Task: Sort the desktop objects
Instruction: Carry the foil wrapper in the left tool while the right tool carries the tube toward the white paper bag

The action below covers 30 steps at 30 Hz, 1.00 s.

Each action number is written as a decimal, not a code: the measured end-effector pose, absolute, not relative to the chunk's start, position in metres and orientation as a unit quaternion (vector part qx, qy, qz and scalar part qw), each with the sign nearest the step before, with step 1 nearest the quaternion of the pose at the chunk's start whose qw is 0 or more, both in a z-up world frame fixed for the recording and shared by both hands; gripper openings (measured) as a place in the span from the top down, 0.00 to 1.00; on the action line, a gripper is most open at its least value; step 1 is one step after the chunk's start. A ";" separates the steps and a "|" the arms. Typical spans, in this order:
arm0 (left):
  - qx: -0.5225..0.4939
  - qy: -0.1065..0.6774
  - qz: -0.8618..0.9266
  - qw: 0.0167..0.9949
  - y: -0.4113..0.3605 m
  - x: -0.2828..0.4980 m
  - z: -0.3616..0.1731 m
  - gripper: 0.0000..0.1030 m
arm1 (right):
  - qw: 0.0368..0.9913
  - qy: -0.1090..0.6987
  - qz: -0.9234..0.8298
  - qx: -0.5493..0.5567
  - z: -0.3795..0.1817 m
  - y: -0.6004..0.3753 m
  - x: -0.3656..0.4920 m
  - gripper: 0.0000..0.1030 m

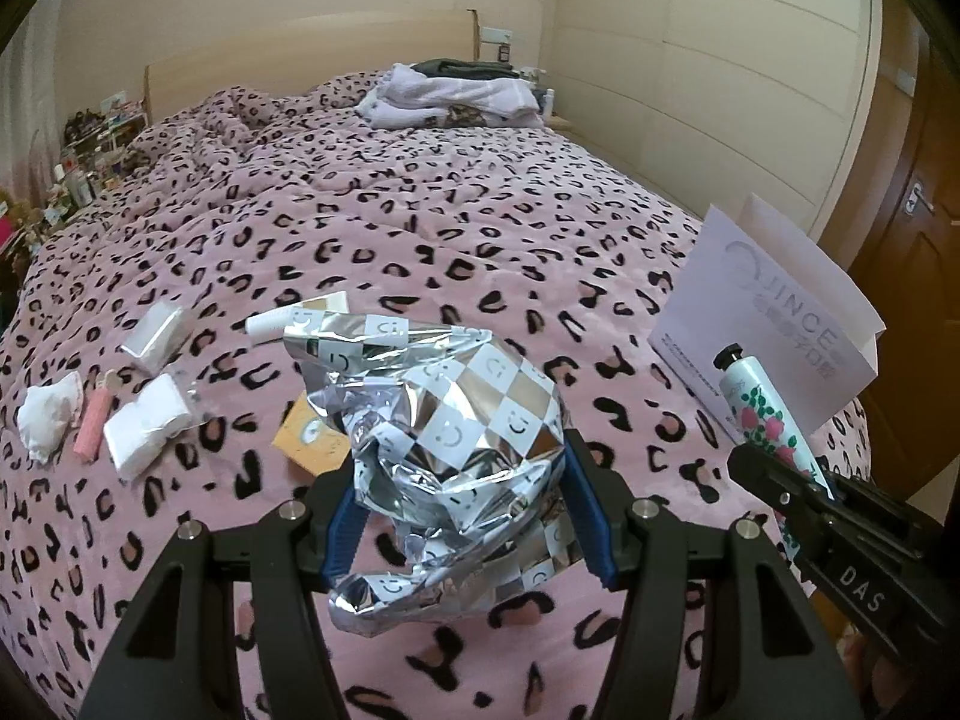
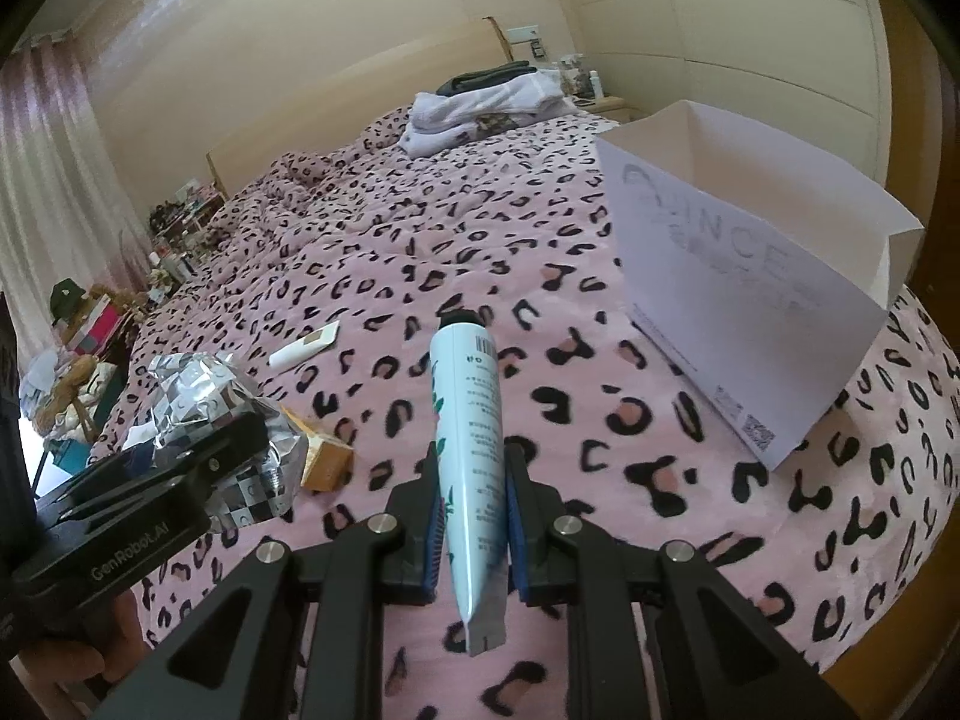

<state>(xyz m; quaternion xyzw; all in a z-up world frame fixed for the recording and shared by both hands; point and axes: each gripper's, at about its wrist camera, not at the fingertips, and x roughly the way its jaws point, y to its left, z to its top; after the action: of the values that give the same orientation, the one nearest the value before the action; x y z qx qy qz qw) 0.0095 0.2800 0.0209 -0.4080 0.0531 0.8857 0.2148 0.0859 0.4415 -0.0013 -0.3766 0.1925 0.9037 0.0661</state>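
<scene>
A crumpled silver checkered foil bag (image 1: 462,408) hangs over the pink leopard bedspread (image 1: 420,228), and my left gripper (image 1: 462,462) is shut on it, blue pads pressing both sides. My right gripper (image 2: 473,456) is shut on a pale blue hand-cream tube (image 2: 471,414), black cap pointing away. From the left wrist view the same tube (image 1: 759,402) shows its rose print, with the right gripper (image 1: 798,477) below it. An open white box (image 2: 750,300) stands on the bed to the right, just beyond the tube; the box (image 1: 774,324) sits at the right edge here.
On the bed at left lie a white tube (image 1: 294,315), two tissue packets (image 1: 147,426), a crumpled tissue (image 1: 48,414), a pink lighter (image 1: 93,420) and a small orange box (image 1: 306,438). Folded clothes (image 1: 456,96) lie at the headboard. A cluttered shelf (image 2: 90,324) stands at far left.
</scene>
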 end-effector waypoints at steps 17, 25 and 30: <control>-0.411 0.064 0.878 0.237 0.319 0.009 0.016 0.42 | 0.088 0.199 0.902 -0.373 -0.005 0.473 0.092 0.83; -0.409 0.069 0.876 0.247 0.334 0.009 0.018 0.42 | 0.097 0.200 0.903 -0.368 -0.001 0.484 0.095 0.83; -0.409 0.070 0.873 0.256 0.344 0.010 0.019 0.42 | 0.104 0.201 0.903 -0.366 0.002 0.493 0.098 0.83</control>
<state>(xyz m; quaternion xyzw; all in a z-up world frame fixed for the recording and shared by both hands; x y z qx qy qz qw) 0.0096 0.3440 0.0194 -0.4090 0.0695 0.8731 0.2560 0.0978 0.4935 0.0022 -0.3659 0.2005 0.9029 0.1038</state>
